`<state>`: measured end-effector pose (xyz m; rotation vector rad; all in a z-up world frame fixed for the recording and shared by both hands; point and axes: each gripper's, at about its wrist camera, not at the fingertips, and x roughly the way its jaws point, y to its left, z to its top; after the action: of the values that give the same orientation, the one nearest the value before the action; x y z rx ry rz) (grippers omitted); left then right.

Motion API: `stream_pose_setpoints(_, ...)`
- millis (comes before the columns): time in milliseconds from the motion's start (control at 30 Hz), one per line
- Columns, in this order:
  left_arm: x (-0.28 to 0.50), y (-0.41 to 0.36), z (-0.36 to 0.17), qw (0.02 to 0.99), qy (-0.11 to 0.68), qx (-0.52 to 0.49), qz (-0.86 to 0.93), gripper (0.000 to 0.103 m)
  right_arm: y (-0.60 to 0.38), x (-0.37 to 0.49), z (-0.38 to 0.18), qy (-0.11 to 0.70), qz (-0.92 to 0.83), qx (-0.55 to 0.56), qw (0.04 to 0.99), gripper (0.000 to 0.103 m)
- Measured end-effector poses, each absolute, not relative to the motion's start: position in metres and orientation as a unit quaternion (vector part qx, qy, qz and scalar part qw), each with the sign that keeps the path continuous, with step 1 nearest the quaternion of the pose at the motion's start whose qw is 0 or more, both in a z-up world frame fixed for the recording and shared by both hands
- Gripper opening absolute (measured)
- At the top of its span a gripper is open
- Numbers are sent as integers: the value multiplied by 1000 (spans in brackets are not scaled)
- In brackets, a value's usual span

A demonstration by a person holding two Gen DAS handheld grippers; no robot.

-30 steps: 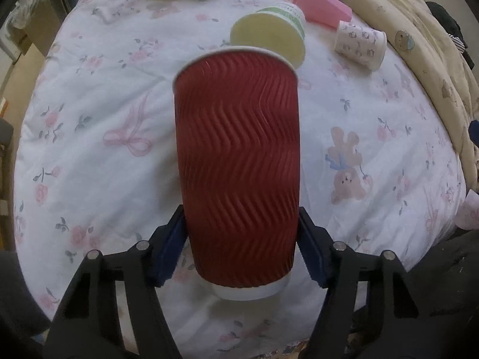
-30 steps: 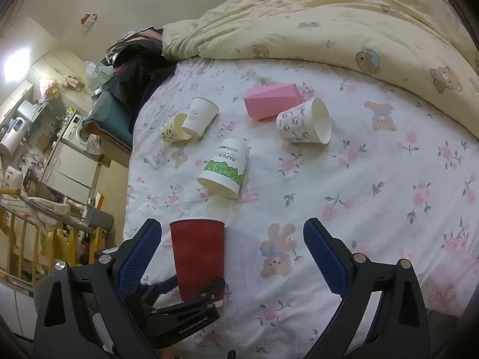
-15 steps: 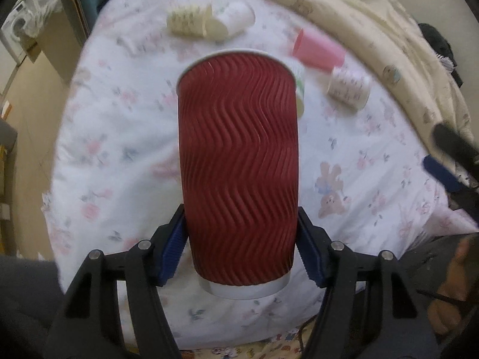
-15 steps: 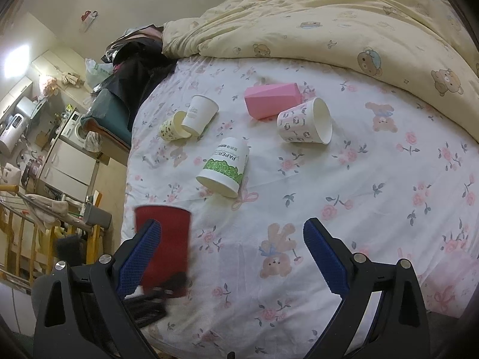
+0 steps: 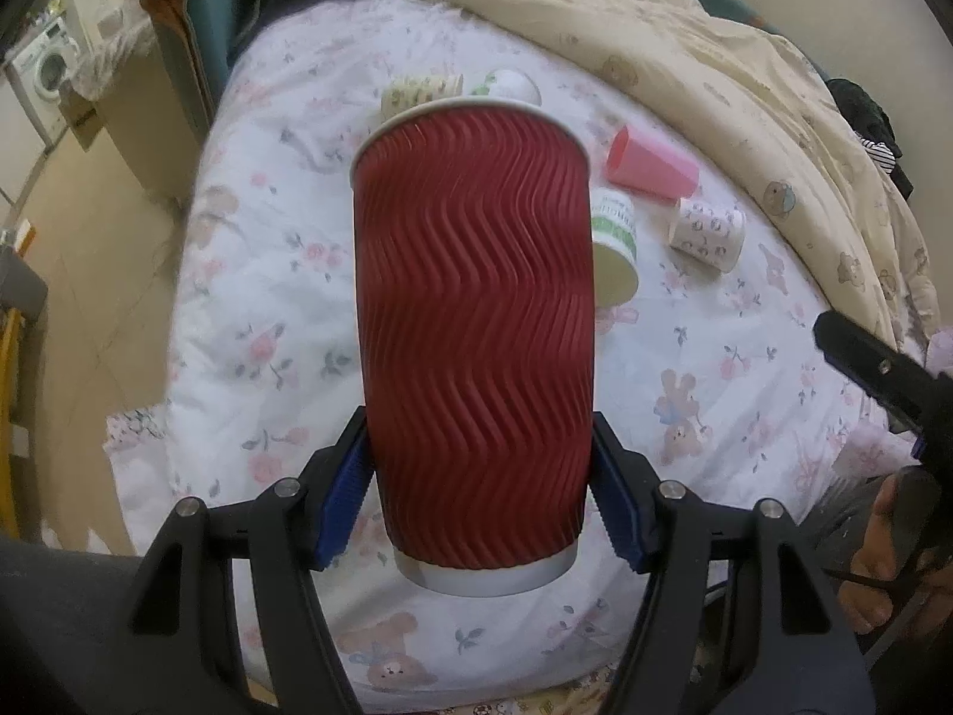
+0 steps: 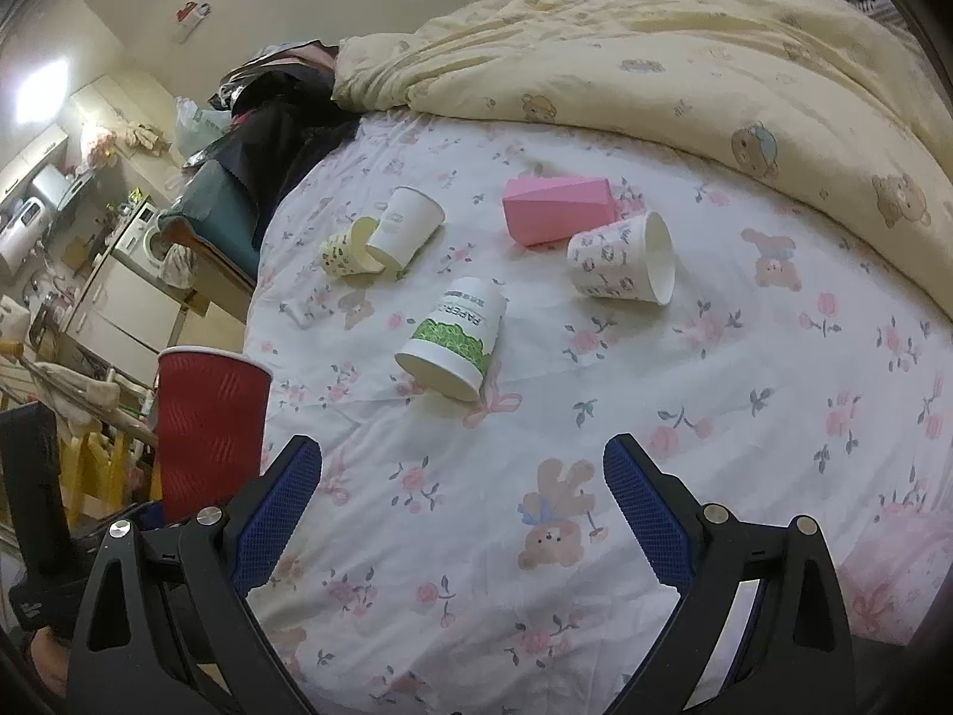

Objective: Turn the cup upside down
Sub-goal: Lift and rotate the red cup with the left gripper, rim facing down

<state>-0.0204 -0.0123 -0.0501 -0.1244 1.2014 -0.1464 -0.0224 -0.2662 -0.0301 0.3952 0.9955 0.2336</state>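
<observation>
Left gripper (image 5: 479, 497): blue pads clamped on both sides of the red ribbed cup (image 5: 473, 333), centre frame, rim away from the camera, interior unseen.
Right gripper (image 6: 461, 512): jaws spread wide, holding nothing, lower frame.
Bedsheet (image 6: 744, 447), floral.
Green-printed cup (image 6: 455, 336): on its side, centre.
Patterned white cup (image 6: 619, 265): on its side, mouth showing empty.
Pink cup (image 6: 557, 208): just behind it.
White cup (image 6: 405, 226) and yellow cup (image 6: 345, 250): touching, left of centre.
Quilt (image 6: 655, 47): upper frame.

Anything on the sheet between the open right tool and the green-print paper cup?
No: in the right wrist view, only bare floral bedsheet lies between the right tool and the green-print paper cup.
</observation>
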Motion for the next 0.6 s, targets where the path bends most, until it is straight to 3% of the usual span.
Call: stream_pose_setpoints(600, -24, -28, -54, 811, 571, -52, -114, 64, -250, 9, -33, 483, 148, 183, 843, 98)
